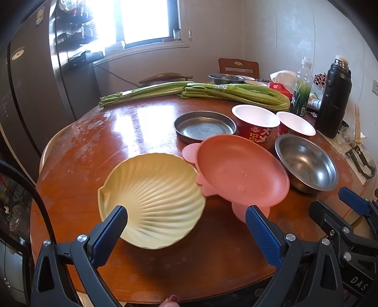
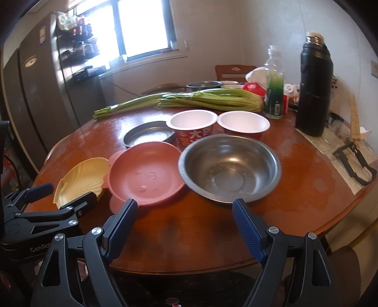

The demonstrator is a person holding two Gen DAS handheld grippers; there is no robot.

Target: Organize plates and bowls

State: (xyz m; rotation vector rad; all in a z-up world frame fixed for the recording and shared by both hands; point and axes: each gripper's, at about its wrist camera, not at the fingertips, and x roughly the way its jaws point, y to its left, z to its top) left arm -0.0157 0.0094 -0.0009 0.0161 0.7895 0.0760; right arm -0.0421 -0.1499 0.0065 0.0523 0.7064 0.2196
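Blue-padded fingers of the left gripper stand spread wide at the near edge of a round wooden table, holding nothing. Between and just beyond them lies a cream shell-shaped plate, tilted toward the camera; one finger pad overlaps its near rim, though contact cannot be told. Only the left wrist view shows the ribbed inside of this plate in full.

The right gripper is likewise spread and empty, low over the near table edge. Its view shows the left gripper from the side, one black finger lying across the cream plate's near edge.

Just beside the cream plate, on its right, sits a pink plate with small ear-shaped tabs; it appears to rest on a second pink piece beneath, seen more clearly in the left wrist view. Water droplets dot its surface. Right of it stands one deep steel bowl, which fills the middle of the right wrist view.

Behind these come one shallow steel pan and two red paper cups with white insides, side by side.

Farther back lie two bundles of green celery stalks, blocking part of another steel bowl near the far edge. On the right side stand a clear bottle with green label and a tall black thermos flask. A chair back and a bright window lie beyond.
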